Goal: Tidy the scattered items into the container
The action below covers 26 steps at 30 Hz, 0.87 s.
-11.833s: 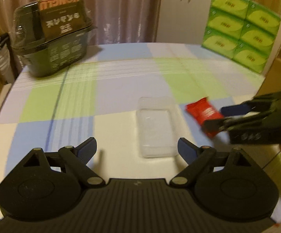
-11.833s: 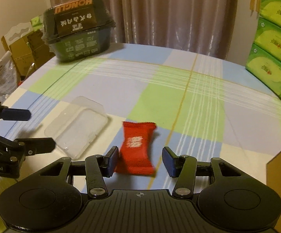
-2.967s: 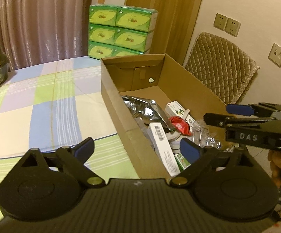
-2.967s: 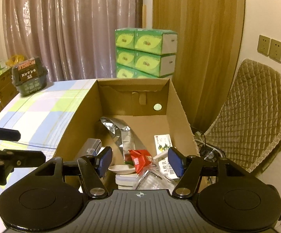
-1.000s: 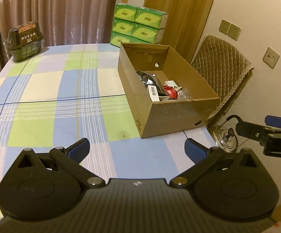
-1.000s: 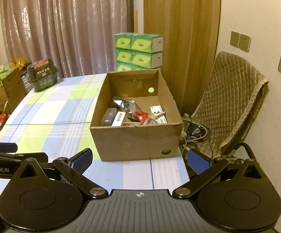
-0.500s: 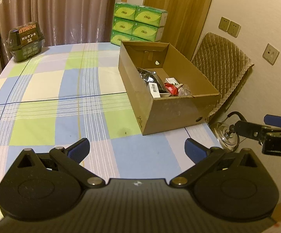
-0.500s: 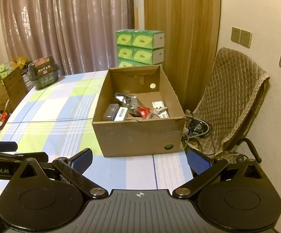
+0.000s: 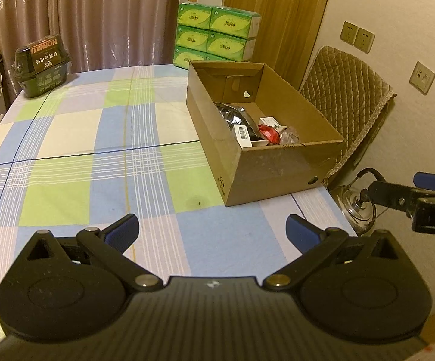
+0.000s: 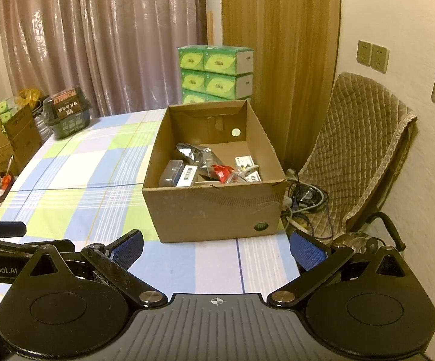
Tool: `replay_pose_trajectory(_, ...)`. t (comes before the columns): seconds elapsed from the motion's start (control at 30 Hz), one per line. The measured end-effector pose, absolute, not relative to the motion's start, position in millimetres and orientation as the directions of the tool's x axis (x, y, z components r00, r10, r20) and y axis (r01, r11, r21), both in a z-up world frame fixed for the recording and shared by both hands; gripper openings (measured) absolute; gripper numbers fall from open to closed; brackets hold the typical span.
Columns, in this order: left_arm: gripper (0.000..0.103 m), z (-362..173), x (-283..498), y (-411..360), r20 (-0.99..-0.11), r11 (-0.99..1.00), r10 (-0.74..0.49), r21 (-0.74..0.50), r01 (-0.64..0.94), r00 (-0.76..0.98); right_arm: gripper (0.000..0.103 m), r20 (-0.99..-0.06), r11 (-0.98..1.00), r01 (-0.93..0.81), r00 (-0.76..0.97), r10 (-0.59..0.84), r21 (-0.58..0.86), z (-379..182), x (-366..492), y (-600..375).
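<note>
Now the cardboard box sits at the right edge of the table, its long axis running away from the cameras toward the curtain, open top up. Inside lie a red snack packet near the middle, a crinkled silver foil bag behind it, a grey case at the left wall, a white barcoded box beside that, and small white cartons on the right. Both tongs hang back from the box, above the table's near edge: the left tongs are spread wide and empty, and the right tongs likewise gape with nothing between them. A dark green basket stands at the far left corner; green tissue packs are stacked behind the box.
</note>
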<state>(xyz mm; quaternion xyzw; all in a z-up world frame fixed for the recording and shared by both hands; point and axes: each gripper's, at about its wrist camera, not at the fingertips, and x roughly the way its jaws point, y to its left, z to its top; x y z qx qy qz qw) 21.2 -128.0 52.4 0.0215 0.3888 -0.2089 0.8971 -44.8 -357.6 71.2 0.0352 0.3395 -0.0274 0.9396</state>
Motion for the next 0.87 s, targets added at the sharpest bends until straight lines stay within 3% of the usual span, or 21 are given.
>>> replay_pose_trajectory(0.87, 0.102, 52.4, 17.8, -131.8, -0.686, 0.895, -0.375, -0.091, 0.438, 0.624, 0.101, -0.640, 0.995, 0.084, 0.768, -0.035, 0.046, 75.5, -41.6, -359.2)
